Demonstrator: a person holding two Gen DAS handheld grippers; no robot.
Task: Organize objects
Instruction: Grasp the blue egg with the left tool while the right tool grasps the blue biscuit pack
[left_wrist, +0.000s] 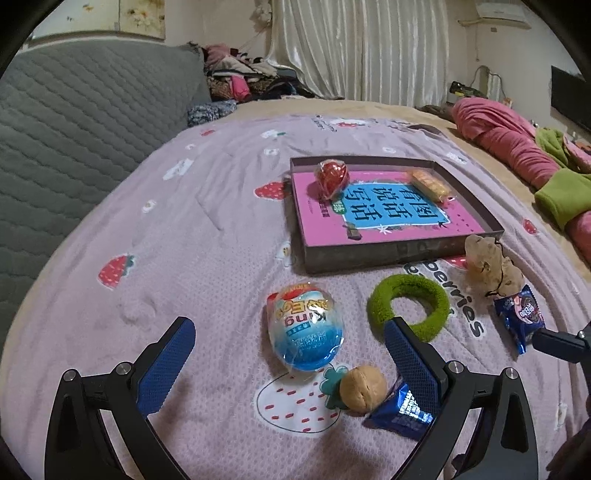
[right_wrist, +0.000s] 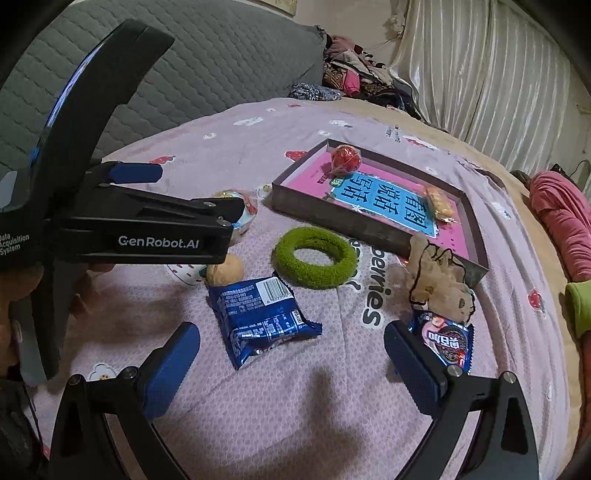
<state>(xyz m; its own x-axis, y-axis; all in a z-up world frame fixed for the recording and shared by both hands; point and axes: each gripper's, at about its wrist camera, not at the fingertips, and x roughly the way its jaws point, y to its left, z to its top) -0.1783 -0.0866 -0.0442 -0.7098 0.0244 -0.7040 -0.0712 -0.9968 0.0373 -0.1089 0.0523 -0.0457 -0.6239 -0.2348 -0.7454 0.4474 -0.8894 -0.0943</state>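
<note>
On a bed spread with a pale pink waffle-knit blanket (left_wrist: 207, 206) printed with strawberries, small goods lie scattered before a shallow dark cardboard tray (left_wrist: 399, 254) that holds a glossy pink-and-blue book (left_wrist: 373, 218), a round sweet in crinkled red foil (left_wrist: 331, 176) and a small orange biscuit pack (left_wrist: 430, 184). Nearest the left tongs (left_wrist: 290, 345) sits a smooth plastic egg (left_wrist: 306, 330), blue and white under clear wrap, with a wrinkled walnut (left_wrist: 362, 387) and a shiny blue snack packet (right_wrist: 260, 319) just beside it. A fuzzy green ring (right_wrist: 314, 256) lies flat in the middle, and a tan plush toy (right_wrist: 439, 280) with black stitching leans against the tray's near corner, touching a second blue packet (right_wrist: 448, 341). The left tongs are spread wide, blue textured pads either side of the egg and gripping nothing. The right tongs (right_wrist: 291, 350) gape just as wide and empty above the blue snack packet, the right pad close to the second packet. In the right wrist view the left tool reaches in level from the left, a person's hand (right_wrist: 86, 284) partly visible beneath its black body.
</note>
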